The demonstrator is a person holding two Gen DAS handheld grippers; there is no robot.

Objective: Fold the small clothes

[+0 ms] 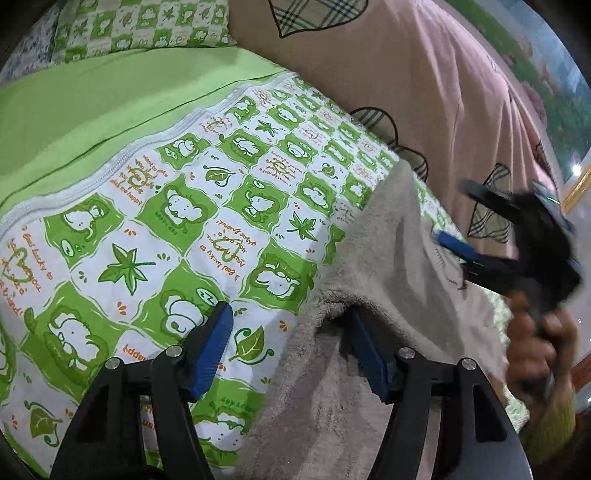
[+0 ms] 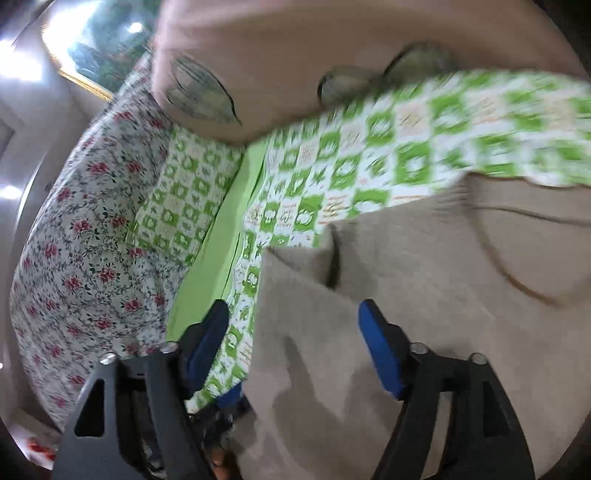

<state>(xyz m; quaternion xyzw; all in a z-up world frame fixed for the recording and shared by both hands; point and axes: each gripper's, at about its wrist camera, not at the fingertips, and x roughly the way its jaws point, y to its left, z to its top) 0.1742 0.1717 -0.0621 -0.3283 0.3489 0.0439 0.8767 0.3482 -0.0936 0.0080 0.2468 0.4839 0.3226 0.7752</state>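
Observation:
A beige fleece garment (image 1: 384,266) lies spread on a green-and-white patterned quilt (image 1: 177,229). My left gripper (image 1: 291,332) hovers low at the garment's left edge. Its jaws stand apart, with the left pad (image 1: 210,350) over the quilt and the right pad (image 1: 365,354) against a fold of the fleece, and nothing is pinched. In the same view a hand (image 1: 535,343) holds my right gripper (image 1: 465,221), blurred, over the garment's far right side. In the right wrist view the right gripper (image 2: 295,343) is open above the garment (image 2: 424,295), whose left edge runs between its pads.
A pink blanket with checked heart patches (image 1: 406,74) is heaped behind the garment. A plain green sheet (image 1: 92,103) and a matching pillow (image 1: 140,26) lie at the back left. Floral bedding (image 2: 85,240) covers the far side, below a framed picture (image 2: 99,48).

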